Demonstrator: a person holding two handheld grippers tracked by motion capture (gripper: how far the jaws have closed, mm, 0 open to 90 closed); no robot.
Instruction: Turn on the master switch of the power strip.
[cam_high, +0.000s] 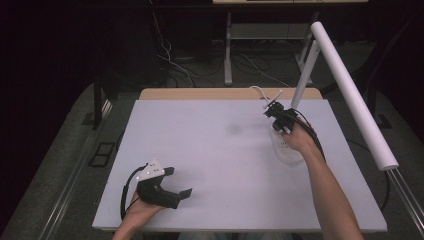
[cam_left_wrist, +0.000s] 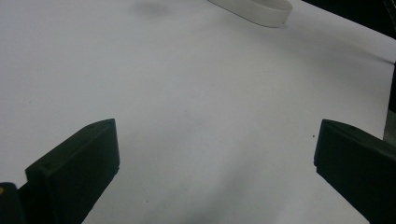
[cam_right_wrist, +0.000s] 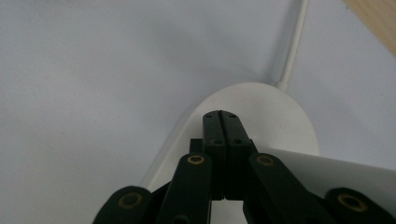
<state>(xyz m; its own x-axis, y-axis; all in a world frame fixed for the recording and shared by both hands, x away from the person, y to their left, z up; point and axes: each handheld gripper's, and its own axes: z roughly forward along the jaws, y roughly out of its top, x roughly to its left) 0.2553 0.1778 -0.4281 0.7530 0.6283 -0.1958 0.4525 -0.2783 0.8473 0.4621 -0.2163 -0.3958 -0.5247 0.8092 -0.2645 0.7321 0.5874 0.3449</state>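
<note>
A white lamp (cam_high: 320, 75) stands on the far right part of the white table (cam_high: 220, 165); its round flat base (cam_high: 289, 150) sits on the table top, a thin white post (cam_high: 305, 75) goes up from the base, and a long white tube (cam_high: 352, 95) slants across the right side in the high view. A thin white cord (cam_right_wrist: 294, 44) runs away from the back of the base toward the far edge of the table.

The right gripper (cam_high: 281, 116) is up over the base, close to the bottom of the post; its two black jaws are pressed tight together with nothing between them; in the right gripper view the shut tips (cam_right_wrist: 221, 122) point down at the flat top of the base (cam_right_wrist: 280, 116); I cannot tell if they touch it. The right hand (cam_high: 300, 140) holds this gripper from behind.

The left gripper (cam_high: 175, 187) is low near the front left of the table, well apart from the lamp; its jaws are spread wide with only bare table between them. In the left gripper view the rim of the base (cam_left_wrist: 254, 10) shows far off at the top.
</note>
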